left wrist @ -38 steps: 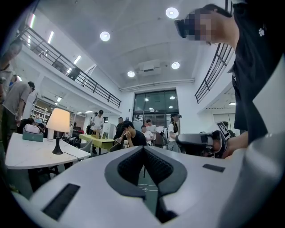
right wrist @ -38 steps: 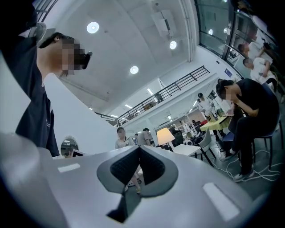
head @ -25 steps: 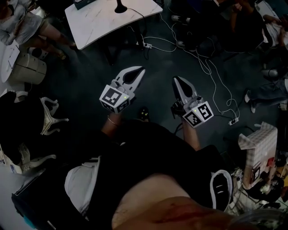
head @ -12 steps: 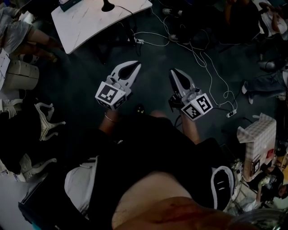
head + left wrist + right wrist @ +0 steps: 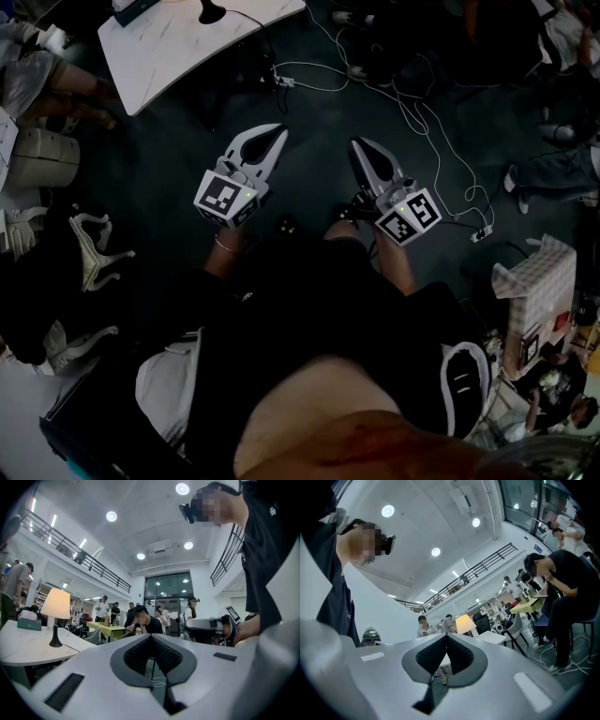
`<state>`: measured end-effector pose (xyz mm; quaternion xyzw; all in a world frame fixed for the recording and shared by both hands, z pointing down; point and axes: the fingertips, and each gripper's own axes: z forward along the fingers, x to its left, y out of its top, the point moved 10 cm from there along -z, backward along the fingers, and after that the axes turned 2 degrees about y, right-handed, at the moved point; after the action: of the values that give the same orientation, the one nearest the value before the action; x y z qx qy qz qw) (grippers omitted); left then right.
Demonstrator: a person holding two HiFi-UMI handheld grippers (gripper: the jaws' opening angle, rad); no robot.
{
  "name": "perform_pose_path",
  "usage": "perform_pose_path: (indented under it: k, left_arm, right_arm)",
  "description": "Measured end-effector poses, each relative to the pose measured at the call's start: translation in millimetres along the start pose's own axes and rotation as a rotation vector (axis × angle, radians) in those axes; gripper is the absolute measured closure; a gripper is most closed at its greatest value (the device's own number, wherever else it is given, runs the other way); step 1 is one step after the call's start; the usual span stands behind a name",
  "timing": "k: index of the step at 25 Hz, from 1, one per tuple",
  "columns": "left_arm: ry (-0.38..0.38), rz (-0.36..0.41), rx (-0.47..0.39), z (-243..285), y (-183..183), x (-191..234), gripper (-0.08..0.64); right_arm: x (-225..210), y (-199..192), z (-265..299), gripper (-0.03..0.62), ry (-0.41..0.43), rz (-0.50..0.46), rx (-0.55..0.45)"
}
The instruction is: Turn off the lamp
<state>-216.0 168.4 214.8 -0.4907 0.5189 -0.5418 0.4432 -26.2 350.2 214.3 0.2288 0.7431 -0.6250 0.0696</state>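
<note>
Holding the left gripper (image 5: 272, 134) and right gripper (image 5: 361, 150) side by side above the dark floor (image 5: 159, 159), each pair of jaws pressed together on nothing. Pointing toward a white table (image 5: 169, 56) well ahead of the jaws. Showing the lamp (image 5: 56, 616) lit and upright on that table, ahead and left of the left jaws.

Pale grey left gripper (image 5: 274, 134) and right gripper (image 5: 357, 147), dark-padded; each carries a black-and-white marker cube (image 5: 225, 199); black top (image 5: 309, 309); thin bracelet (image 5: 226, 247).
</note>
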Motion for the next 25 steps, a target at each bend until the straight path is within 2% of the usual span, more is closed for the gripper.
perform_pose_path:
  k: [4,8,12,18,25]
  left_arm:
    - [0.044,-0.012,-0.009,17,3,-17,0.552]
    - [0.124,-0.029,-0.006,32,9,-28,0.552]
    - [0.169,-0.001,-0.021,47,10,-33,0.552]
    - [0.261,-0.011,-0.032,71,14,-46,0.552]
    - [0.334,0.037,-0.007,95,8,-63,0.552]
  right_arm:
    - [-24,16,-4,0.594,0.047,0.010,0.035]
    - [-50,33,-4,0.594,0.098,0.021,0.061]
    - [-74,44,2,0.594,0.158,0.032,0.089]
    - [-107,57,6,0.594,0.243,0.053,0.107]
    - [-145,66,-5,0.594,0.295,0.084,0.133]
